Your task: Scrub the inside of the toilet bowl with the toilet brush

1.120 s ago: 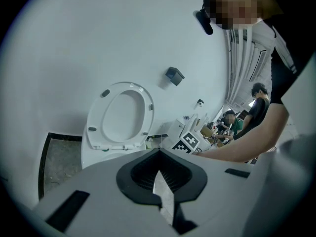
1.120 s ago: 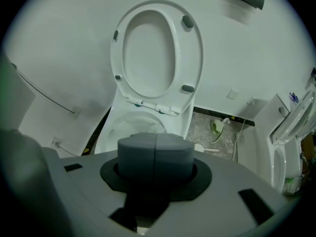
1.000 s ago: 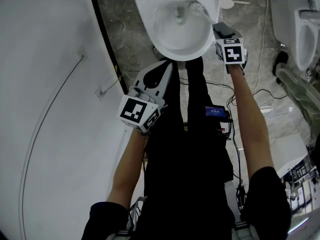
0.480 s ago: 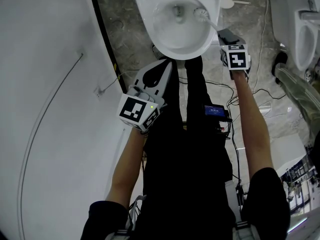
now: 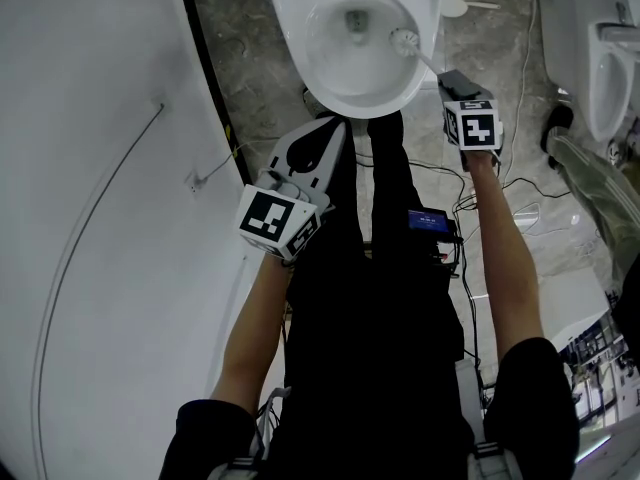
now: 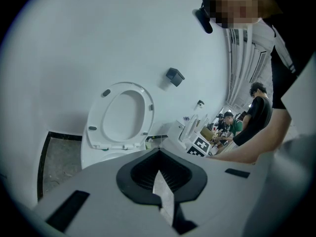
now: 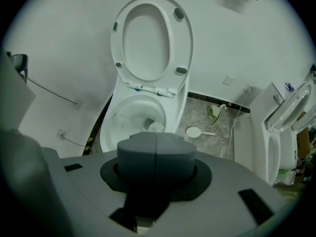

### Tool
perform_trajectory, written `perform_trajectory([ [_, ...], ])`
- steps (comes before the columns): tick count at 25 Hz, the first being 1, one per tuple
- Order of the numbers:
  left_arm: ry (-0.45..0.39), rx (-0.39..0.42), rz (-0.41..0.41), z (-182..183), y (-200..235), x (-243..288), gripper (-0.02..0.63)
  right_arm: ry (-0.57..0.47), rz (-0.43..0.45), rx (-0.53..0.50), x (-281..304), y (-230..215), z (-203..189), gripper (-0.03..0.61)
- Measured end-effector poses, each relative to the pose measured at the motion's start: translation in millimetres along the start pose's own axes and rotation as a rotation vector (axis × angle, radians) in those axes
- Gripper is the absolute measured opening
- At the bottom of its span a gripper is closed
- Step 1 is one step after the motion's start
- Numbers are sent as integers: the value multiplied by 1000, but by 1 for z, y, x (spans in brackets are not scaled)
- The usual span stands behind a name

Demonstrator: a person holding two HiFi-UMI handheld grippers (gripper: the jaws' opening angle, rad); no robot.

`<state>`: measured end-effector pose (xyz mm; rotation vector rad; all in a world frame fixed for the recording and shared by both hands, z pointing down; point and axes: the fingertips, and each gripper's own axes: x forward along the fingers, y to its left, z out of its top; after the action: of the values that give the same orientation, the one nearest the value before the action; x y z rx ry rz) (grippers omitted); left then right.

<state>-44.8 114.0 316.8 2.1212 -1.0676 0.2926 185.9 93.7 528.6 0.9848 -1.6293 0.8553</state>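
Scrubbing looks to be under way: the toilet brush point(image 5: 404, 40) has its white head inside the toilet bowl point(image 5: 362, 110), against the right wall just below the rim. The right gripper point(image 5: 448, 76) has its fingers clamped on the handle. The left gripper point(image 5: 336, 133), fingers together on nothing, hangs by the bowl's front. Next, the head probably needs sweeping round the wall and down toward the drain.

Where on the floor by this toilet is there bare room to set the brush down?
The marble floor left of the toilet bowl is bare, bordered by the black strip along the white wall. Right of the bowl is crowded: the right gripper with the toilet brush, a white round-headed tool, cables and a second toilet.
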Motion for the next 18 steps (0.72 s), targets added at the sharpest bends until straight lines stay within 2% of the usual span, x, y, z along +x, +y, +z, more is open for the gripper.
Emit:
perform_trajectory([
  [18,4,-12,-4,-6,0,3,9,92,55,-6,-5,17,-44,156],
])
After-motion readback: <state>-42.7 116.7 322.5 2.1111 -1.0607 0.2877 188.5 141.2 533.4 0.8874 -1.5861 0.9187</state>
